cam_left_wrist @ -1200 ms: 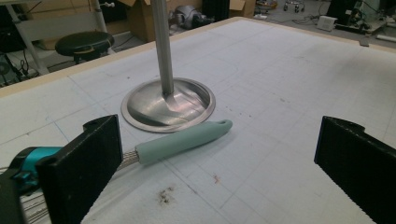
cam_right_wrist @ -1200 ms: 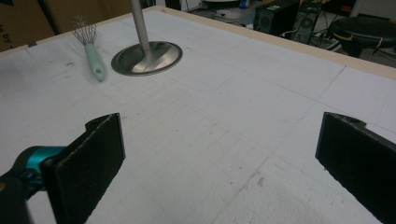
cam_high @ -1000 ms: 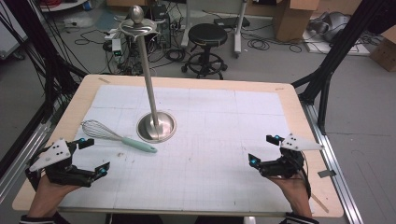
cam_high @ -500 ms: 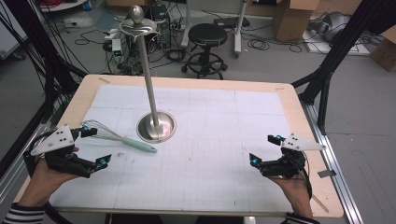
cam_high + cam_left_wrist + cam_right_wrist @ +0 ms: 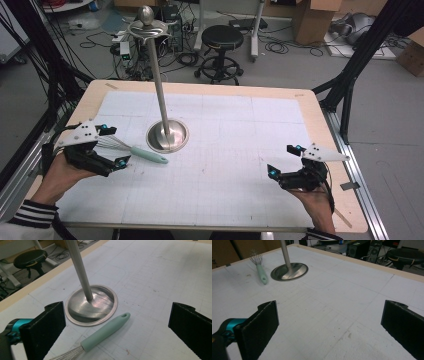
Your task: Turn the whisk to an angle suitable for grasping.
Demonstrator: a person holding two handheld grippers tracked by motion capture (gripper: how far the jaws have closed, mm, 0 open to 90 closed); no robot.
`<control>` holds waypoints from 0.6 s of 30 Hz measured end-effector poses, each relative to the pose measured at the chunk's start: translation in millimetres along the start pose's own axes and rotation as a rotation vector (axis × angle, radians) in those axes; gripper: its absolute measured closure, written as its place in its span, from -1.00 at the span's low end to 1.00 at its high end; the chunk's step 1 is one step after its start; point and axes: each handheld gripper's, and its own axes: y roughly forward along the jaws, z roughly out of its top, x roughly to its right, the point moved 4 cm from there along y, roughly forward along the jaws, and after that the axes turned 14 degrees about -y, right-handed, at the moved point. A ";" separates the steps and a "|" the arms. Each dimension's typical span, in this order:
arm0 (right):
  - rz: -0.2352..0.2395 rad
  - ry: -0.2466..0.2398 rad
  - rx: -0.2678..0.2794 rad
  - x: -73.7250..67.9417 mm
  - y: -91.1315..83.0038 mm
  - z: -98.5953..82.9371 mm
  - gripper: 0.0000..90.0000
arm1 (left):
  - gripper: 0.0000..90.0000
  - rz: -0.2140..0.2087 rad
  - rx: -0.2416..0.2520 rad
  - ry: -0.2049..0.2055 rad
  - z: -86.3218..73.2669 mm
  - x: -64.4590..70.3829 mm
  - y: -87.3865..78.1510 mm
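Left gripper (image 5: 111, 146) spread wide over the whisk (image 5: 134, 151), whisk flat on the table (image 5: 225, 200), handle tip just beside the metal stand (image 5: 167, 135), right gripper (image 5: 285, 160) wide open, well apart.

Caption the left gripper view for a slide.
Open left gripper poised over the mint-handled whisk beside the steel stand.
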 end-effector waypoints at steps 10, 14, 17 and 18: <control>0.005 0.005 0.001 0.4 0.2 -1.0 -0.99 | -0.89 -0.019 -0.079 0.024 3.2 -10.8 20.4; 0.007 0.005 -0.001 0.4 0.7 -1.3 -0.99 | -0.78 -0.018 -0.092 0.027 2.4 -17.0 27.2; 0.007 0.004 0.000 0.3 1.1 -1.1 -0.99 | -0.55 -0.016 -0.102 0.019 1.9 -21.0 31.2; 0.007 0.004 -0.001 0.4 1.1 -1.1 -0.99 | -0.48 -0.011 -0.110 0.023 1.2 -22.8 32.8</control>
